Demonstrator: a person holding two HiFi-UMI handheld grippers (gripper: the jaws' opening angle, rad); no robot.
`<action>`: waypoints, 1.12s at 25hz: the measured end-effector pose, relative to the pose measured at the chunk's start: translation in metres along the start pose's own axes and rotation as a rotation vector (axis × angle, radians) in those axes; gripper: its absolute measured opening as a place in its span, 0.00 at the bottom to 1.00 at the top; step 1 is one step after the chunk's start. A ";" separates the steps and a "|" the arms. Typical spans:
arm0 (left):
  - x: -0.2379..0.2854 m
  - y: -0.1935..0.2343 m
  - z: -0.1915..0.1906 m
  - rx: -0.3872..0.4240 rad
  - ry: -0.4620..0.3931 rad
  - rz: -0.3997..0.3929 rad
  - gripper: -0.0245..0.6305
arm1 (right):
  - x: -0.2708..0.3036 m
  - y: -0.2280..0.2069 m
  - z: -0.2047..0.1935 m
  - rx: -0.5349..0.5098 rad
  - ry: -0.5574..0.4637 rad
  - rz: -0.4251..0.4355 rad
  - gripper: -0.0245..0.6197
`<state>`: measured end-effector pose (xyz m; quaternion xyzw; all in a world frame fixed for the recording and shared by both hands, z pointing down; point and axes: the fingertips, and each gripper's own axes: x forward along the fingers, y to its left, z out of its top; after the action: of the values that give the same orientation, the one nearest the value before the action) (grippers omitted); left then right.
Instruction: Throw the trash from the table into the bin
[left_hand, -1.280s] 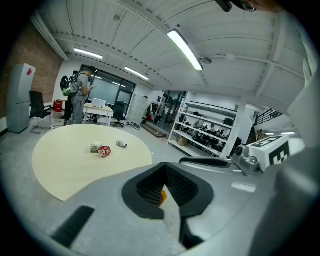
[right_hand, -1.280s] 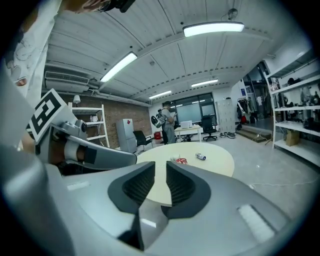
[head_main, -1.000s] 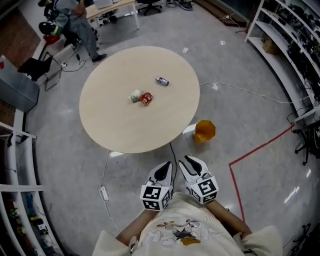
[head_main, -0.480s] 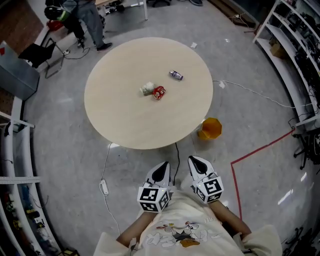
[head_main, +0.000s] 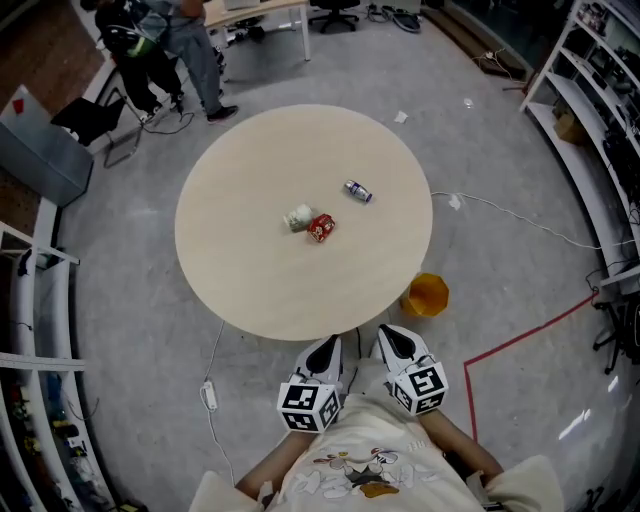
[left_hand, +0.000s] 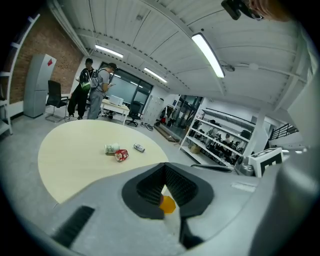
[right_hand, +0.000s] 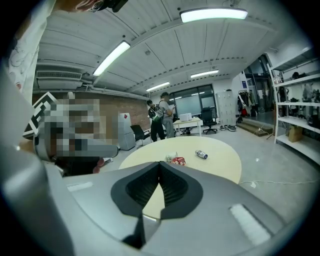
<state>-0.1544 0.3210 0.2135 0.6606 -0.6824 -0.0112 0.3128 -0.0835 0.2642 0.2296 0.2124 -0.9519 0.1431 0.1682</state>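
**Tool state.** The left gripper (head_main: 325, 350) and the right gripper (head_main: 393, 342) are being held side by side close to the person's body, just short of the near edge of the round table (head_main: 240, 270). Both pairs of jaws are being kept closed tip to tip, with nothing between them.

**Location of the trash.** Three items are lying near the centre of the table, well apart from both grippers:
- a crumpled white wrapper (head_main: 298, 217);
- a crushed red packet (head_main: 321, 228), touching or just beside the wrapper on its right;
- a small drink can (head_main: 358, 191), lying on its side, apart from the other two and toward the far right edge.

**Bin.** The orange bin (head_main: 428, 295) is standing on the floor just beside the near right edge of the table.

**Governing relation.** All the trash is lying straight ahead, beyond the near edge. The red packet and the wrapper are being faced most directly by the left gripper. The can is lying between the lines of the two grippers, its long axis running diagonally across the line of approach. The bin is judged nearer to the right gripper. A forward reach over the table and an opening of the jaws are judged necessary before any pick.
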 end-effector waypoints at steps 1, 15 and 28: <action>0.009 -0.004 0.006 0.007 -0.001 0.009 0.04 | 0.003 -0.010 0.005 0.010 -0.007 0.009 0.05; 0.064 0.015 0.030 -0.024 0.014 0.207 0.04 | 0.063 -0.055 0.004 -0.001 0.084 0.222 0.05; 0.060 0.074 0.076 -0.012 -0.054 0.183 0.04 | 0.157 -0.037 0.028 -0.198 0.140 0.271 0.26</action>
<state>-0.2502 0.2454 0.2093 0.5931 -0.7479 -0.0045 0.2981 -0.2085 0.1667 0.2717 0.0542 -0.9672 0.0844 0.2332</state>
